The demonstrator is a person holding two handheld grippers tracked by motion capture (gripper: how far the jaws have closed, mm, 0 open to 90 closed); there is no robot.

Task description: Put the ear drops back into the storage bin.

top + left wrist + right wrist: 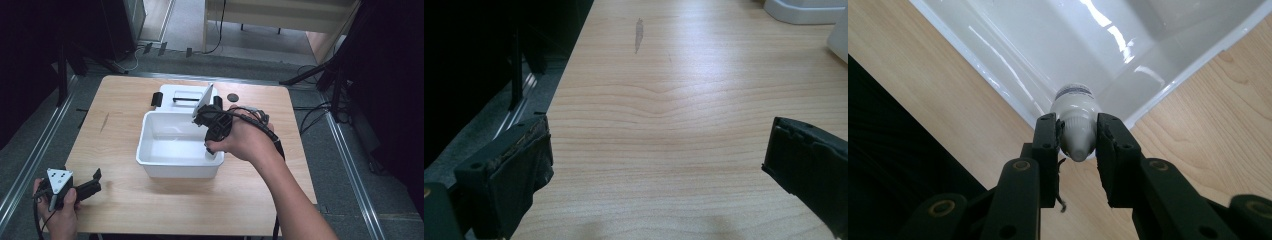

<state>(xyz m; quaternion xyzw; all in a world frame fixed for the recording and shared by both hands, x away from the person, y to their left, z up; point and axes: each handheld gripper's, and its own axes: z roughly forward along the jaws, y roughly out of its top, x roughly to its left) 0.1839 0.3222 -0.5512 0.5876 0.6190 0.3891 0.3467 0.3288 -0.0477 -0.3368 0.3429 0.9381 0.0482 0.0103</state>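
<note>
A pale wooden table (125,210) carries a white rectangular plastic tub (150,160) near its middle. Behind the tub lies a flat white lid with black clips (175,92), and a small dark round disc (232,97) rests on the wood just beside the lid's far right corner.

The right gripper (1077,142) is held over the tub's near right corner, with the person's right hand (245,140) wrapped around it. Its two black jaws are closed tightly on a small white plastic bottle with a dark band on its label (1075,112), clamped near the tapered end, which points back toward the camera. In the right gripper view the bottle hangs over the corner rim of the tub, with the glossy inside beyond it and bare wood on both sides. From above, the hand and gripper body hide the bottle.

The left gripper (656,155) sits well apart at the near left corner of the table, in the person's left hand (59,212). Its jaws stand wide apart with nothing between them, only wood grain. A dark elongated mark (638,34) shows on the tabletop ahead of it, and the table's left edge drops to dark floor beside its left jaw.
</note>
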